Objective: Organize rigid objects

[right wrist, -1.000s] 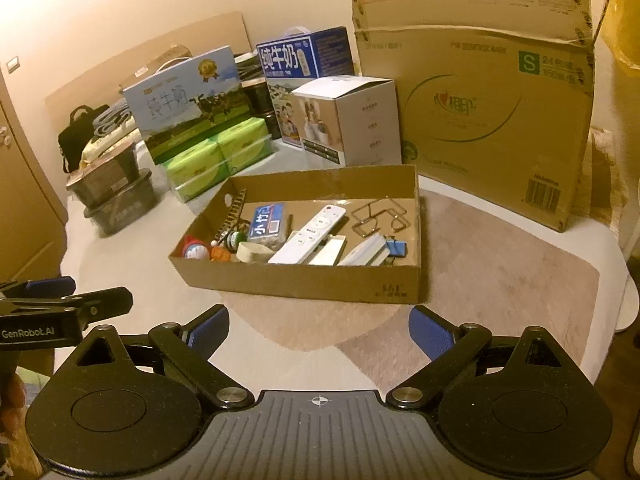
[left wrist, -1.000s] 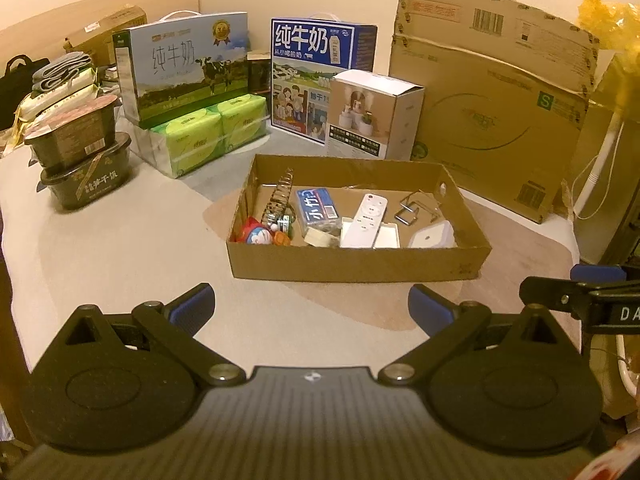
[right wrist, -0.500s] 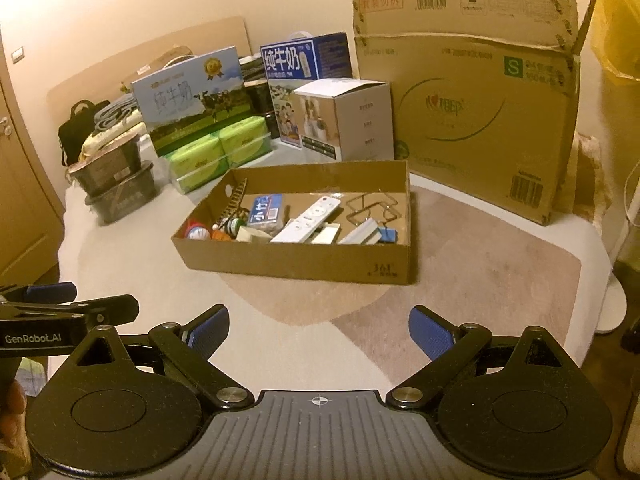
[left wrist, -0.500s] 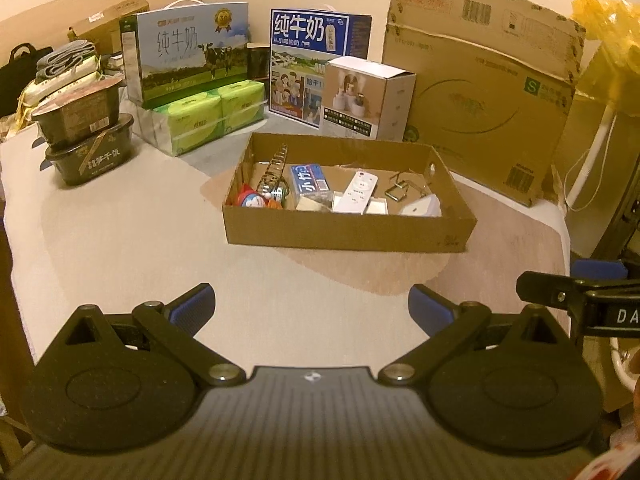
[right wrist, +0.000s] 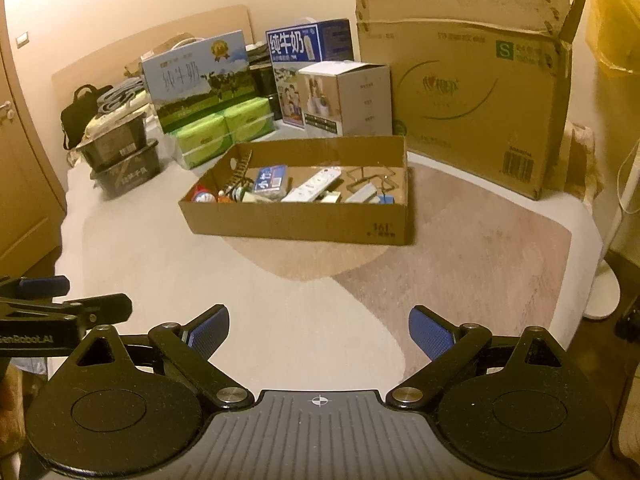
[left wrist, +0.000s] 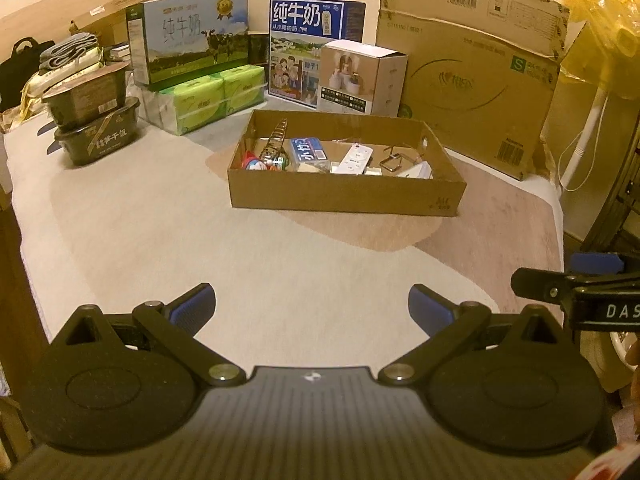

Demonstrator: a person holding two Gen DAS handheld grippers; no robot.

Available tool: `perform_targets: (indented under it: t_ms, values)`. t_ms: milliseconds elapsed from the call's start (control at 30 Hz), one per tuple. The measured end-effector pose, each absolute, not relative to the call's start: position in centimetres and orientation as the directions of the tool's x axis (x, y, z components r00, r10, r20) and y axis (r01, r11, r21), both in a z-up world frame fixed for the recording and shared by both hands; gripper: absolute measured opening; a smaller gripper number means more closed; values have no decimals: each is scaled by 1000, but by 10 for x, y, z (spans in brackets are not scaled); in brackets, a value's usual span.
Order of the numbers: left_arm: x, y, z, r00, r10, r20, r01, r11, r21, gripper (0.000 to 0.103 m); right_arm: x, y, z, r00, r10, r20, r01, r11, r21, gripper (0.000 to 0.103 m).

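Note:
A shallow cardboard tray (left wrist: pixel 344 196) (right wrist: pixel 296 222) sits mid-table and holds several small things: a white remote (left wrist: pixel 354 159) (right wrist: pixel 314 186), a blue pack (left wrist: pixel 306 152) (right wrist: pixel 271 179), a small metal ladder (left wrist: pixel 276 140), a wire frame (right wrist: pixel 370 178) and a round toy (left wrist: pixel 251 162). My left gripper (left wrist: pixel 312 308) hangs open over the near part of the table, well short of the tray, with nothing between its blue pads. My right gripper (right wrist: pixel 318 334) is likewise open and empty, equally far back. Each gripper shows at the edge of the other's view.
Behind the tray stand two milk cartons (left wrist: pixel 192 36) (left wrist: pixel 316 64), green tissue packs (left wrist: pixel 204 98), a white box (left wrist: pixel 362 76) and a big cardboard box (left wrist: pixel 472 68). Stacked dark food tubs (left wrist: pixel 94 120) sit at the left. The table's edge falls away on the right.
Both grippers have drawn back from the tray, which now looks smaller and farther off. Their jaws have stayed open and nothing in the tray has moved.

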State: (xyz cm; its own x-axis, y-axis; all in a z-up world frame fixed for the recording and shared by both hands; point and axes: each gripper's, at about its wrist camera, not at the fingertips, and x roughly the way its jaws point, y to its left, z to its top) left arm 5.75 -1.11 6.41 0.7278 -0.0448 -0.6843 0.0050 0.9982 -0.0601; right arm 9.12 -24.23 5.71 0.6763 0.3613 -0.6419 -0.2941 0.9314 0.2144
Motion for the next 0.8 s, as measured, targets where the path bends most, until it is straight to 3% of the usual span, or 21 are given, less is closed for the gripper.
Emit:
perform_targets:
  t_ms: [800]
  values:
    - [25,-17,60,727,-48,-685,8,998,-61,102,51,-240,54,709,341,-618,-286,939,190,96]
